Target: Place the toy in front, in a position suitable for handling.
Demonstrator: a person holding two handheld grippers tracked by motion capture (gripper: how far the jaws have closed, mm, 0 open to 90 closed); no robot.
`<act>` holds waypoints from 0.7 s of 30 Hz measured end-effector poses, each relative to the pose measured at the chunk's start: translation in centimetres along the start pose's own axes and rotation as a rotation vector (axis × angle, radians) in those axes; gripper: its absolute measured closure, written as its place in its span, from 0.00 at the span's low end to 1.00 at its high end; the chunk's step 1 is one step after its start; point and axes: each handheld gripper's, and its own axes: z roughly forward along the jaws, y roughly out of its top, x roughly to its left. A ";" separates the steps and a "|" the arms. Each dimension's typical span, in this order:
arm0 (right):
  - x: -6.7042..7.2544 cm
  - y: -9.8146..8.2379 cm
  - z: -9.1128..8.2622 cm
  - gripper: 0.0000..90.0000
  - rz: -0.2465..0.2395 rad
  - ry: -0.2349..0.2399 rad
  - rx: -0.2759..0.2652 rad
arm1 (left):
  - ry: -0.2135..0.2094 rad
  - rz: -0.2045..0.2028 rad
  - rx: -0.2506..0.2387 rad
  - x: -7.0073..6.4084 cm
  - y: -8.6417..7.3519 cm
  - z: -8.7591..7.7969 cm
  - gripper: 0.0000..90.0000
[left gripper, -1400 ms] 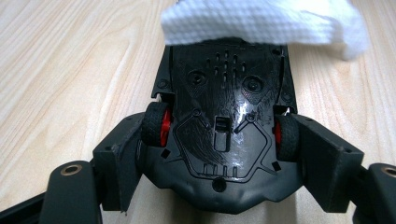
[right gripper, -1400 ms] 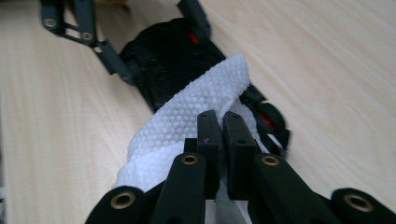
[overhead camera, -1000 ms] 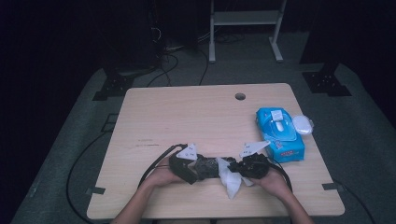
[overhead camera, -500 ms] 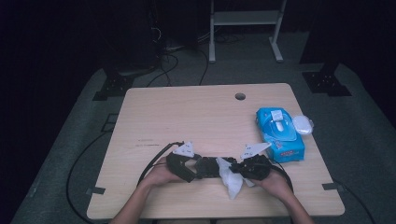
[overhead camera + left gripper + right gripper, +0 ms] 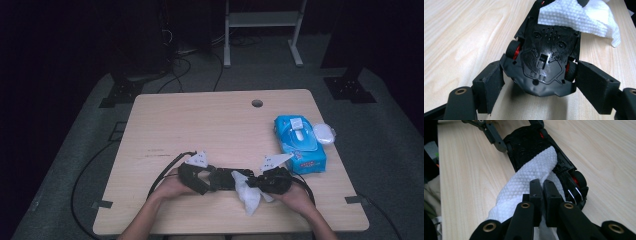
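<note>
A black toy car (image 5: pixel 546 57) lies belly up just above the wooden table, its red-hubbed wheels showing. My left gripper (image 5: pixel 540 85) is shut on it, one jaw against each side near the wheels. A white wipe (image 5: pixel 524 185) drapes over the car's underside. My right gripper (image 5: pixel 542 192) is shut on a fold of that wipe, its fingers pressed close together. In the high view both grippers meet near the table's front edge, the left gripper (image 5: pixel 220 180) facing the right gripper (image 5: pixel 255 184), with the wipe (image 5: pixel 248 196) hanging between them.
A blue pack of wipes (image 5: pixel 299 145) lies at the table's right side, with a white cap-like object (image 5: pixel 324 133) beside it. A cable hole (image 5: pixel 257 103) sits near the far edge of the table (image 5: pixel 200 125). Cables trail off the left front.
</note>
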 end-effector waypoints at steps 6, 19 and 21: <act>0.2 -0.1 0.1 0.96 -0.022 -0.012 -0.001 | -0.022 -0.061 -0.034 0.5 0.0 -0.5 0.26; 0.5 -0.1 0.1 0.96 -0.061 -0.030 0.001 | -0.051 -0.181 -0.053 1.4 0.0 -0.8 0.26; 0.6 -0.2 0.1 0.96 -0.069 -0.034 -0.001 | -0.058 -0.227 -0.066 1.7 0.0 -0.9 0.26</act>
